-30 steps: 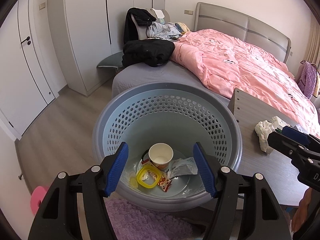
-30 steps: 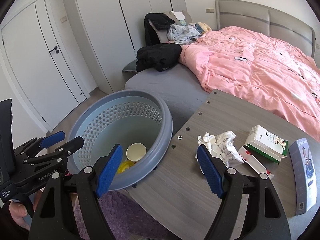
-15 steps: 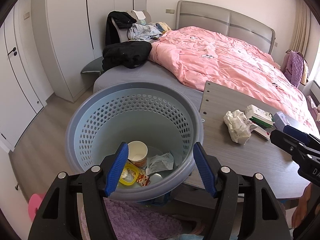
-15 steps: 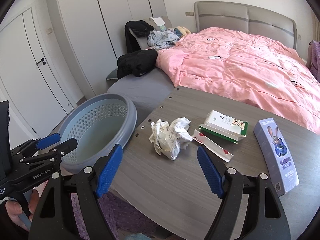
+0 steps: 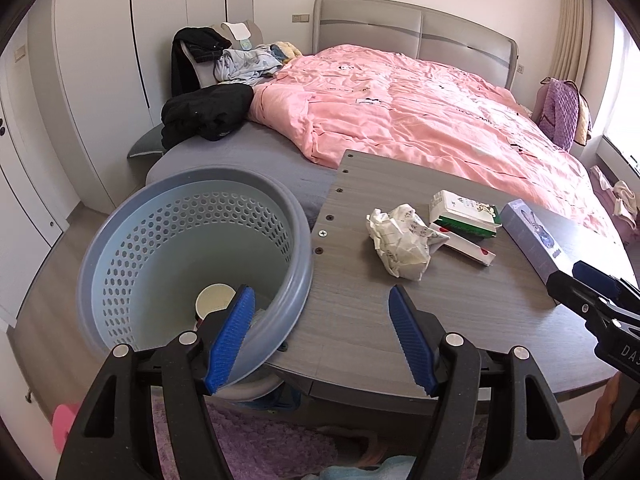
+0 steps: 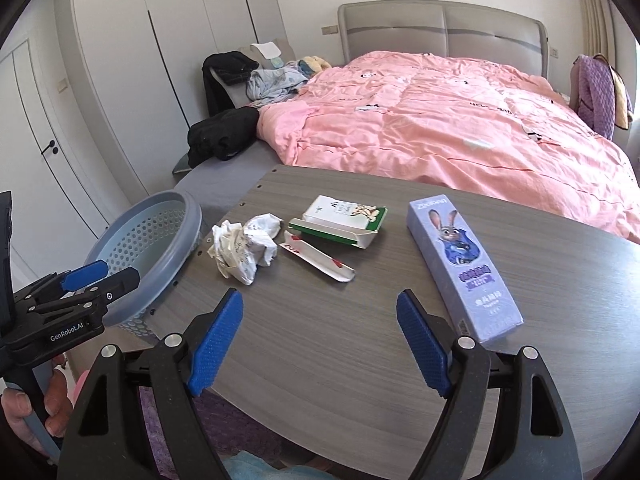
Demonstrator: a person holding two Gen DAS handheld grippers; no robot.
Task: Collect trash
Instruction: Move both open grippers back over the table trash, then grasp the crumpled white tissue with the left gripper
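We hold both tongs above the near side of the grey wood-grain table point(image 6: 320, 360), and a broad bare stretch of tabletop lies straight ahead of each. The left tongs point(image 5: 322, 334) straddle the table's left edge: the left pad hangs over the round blue perforated plastic basket point(image 5: 104, 264), the right pad over the wood. Their jaws are wide and opening, with nothing between them. The right tongs point(image 6: 320, 340) are also wide and opening, empty, over open tabletop.

The crumpled ball of white printed paper point(image 6: 244, 248) lies ahead and left of the right tongs, close to the table's left edge and near the basket rim; from the left tongs it sits ahead and slightly right point(image 5: 400, 240). It is lumpy, with no clear long axis.

Just right of the wad lies a flat white wrapper with red marks point(image 6: 320, 260), its long axis running diagonally from far-left to near-right. Behind that sits an open white-and-green carton point(image 6: 340, 220), lying crosswise. The long lilac cardboard box with a cartoon rabbit point(image 6: 460, 264) lies ahead and right of the right tongs, its near end just beside the right pad.

Inside the basket a paper cup point(image 5: 214, 300) shows beside the left pad. Beyond the far table edge spreads the bed with a pink quilt point(image 6: 460, 128).
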